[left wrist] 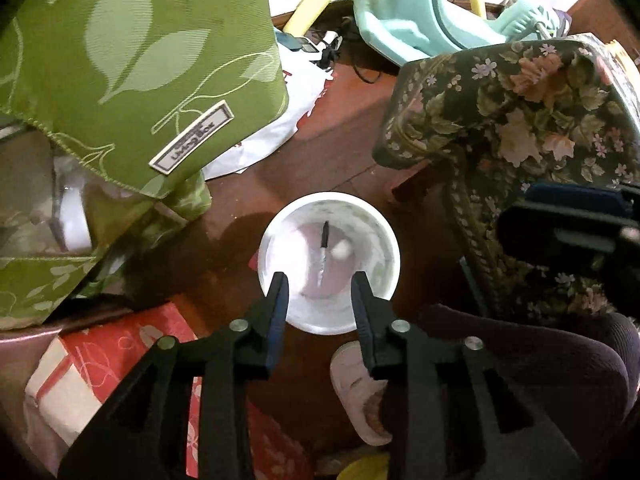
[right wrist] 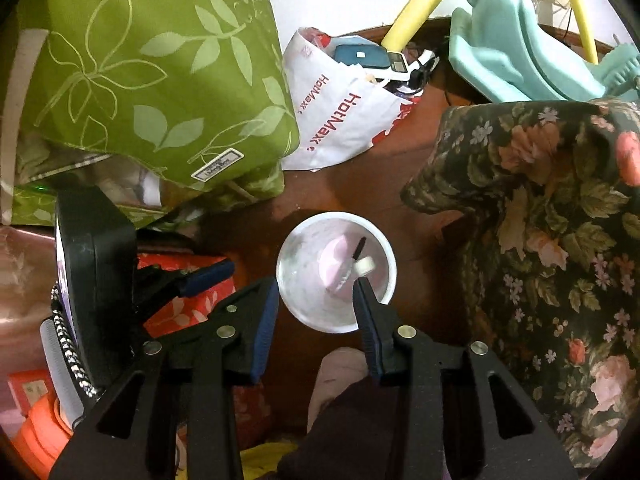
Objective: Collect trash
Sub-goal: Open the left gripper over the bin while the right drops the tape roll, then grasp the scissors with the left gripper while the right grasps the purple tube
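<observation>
The left gripper (left wrist: 320, 280) points straight down over a white bin (left wrist: 329, 263) standing on the brown floor (left wrist: 320, 152). Its jaws stand apart with nothing between them, and the bin's near rim shows in the gap. Beyond the fingertips, on the bin's bottom, lie a black marker (left wrist: 323, 248) and a small white lump (left wrist: 343, 249) just to its right, touching or nearly so.

The right gripper (right wrist: 316, 284) also hangs above the bin (right wrist: 304, 312), tilted a little off vertical, jaws parted and empty. Its right fingertip sits over the bin's inner wall just below the lump (right wrist: 366, 266); its left fingertip lies just outside the rim. The marker (right wrist: 357, 249) leans just beyond that right fingertip.

In the right wrist view the left gripper (right wrist: 216, 270) shows to the left of the right one, over a red box (right wrist: 188, 304). A green cushion (left wrist: 132, 68) fills the far left, a white shopping bag (right wrist: 344, 120) lies beyond the bin, and a floral cloth (left wrist: 516, 128) drapes to the right. Close under both grippers a foot in a pale slipper (left wrist: 360, 392) rests on the floor just on the near side of the bin.
</observation>
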`<state>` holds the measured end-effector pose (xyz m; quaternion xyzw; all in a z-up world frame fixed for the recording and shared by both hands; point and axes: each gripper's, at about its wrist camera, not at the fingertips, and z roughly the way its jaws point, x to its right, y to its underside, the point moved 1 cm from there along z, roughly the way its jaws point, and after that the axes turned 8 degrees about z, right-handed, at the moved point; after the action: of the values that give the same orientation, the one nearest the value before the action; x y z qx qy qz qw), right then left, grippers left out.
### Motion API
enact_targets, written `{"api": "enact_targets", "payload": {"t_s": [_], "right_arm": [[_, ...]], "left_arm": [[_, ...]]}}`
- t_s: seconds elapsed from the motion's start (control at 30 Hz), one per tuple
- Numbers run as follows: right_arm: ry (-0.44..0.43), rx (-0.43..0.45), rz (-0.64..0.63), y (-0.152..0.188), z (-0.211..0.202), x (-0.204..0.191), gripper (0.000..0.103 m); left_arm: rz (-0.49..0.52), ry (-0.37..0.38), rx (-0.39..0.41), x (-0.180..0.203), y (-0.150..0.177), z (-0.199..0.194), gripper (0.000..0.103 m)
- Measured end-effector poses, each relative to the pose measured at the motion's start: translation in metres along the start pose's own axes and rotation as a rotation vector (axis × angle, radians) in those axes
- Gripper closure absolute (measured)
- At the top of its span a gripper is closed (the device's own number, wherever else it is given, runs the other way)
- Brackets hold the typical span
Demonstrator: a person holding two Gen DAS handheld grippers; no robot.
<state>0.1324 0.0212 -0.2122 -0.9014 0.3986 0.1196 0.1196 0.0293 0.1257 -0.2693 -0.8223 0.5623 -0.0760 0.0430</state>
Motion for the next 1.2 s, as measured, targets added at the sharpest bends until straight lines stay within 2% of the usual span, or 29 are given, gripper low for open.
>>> {"api": "enact_targets", "payload": {"t_s": [0.2, 0.33, 0.4, 0.53, 0.6, 0.73, 0.93, 1.03, 1.2], "right_arm": [[0.023, 0.082, -0.025, 0.007, -0.034, 0.005, 0.068], [0.046, 0.173, -0.024, 0.016, -0.068, 0.014, 0.068], [0.056, 0.227, -0.02, 0.022, -0.087, 0.019, 0.068], [0.079, 0.354, 0.016, 0.035, -0.127, 0.035, 0.068], [0.098, 0.416, 0.037, 0.041, -0.146, 0.045, 0.068], [0.142, 0.547, 0.088, 0.055, -0.193, 0.069, 0.068], [0.239, 0.721, 0.153, 0.081, -0.255, 0.111, 0.068], [0.269, 0.766, 0.18, 0.094, -0.277, 0.134, 0.068], [0.301, 0.78, 0.253, 0.106, -0.293, 0.176, 0.068]], "left_arm": [[0.027, -0.026, 0.036, 0.012, 0.0, -0.024, 0.071], [0.055, -0.035, 0.09, 0.027, -0.004, -0.051, 0.07], [0.075, -0.029, 0.122, 0.036, -0.007, -0.067, 0.066], [0.108, -0.022, 0.196, 0.057, -0.015, -0.101, 0.048], [0.123, -0.014, 0.244, 0.072, -0.019, -0.12, 0.047], [0.134, 0.035, 0.317, 0.104, -0.034, -0.153, 0.034], [0.17, 0.039, 0.406, 0.154, -0.06, -0.188, 0.033], [0.2, 0.039, 0.461, 0.182, -0.074, -0.201, 0.033], [0.272, 0.032, 0.487, 0.226, -0.09, -0.203, 0.033]]}}
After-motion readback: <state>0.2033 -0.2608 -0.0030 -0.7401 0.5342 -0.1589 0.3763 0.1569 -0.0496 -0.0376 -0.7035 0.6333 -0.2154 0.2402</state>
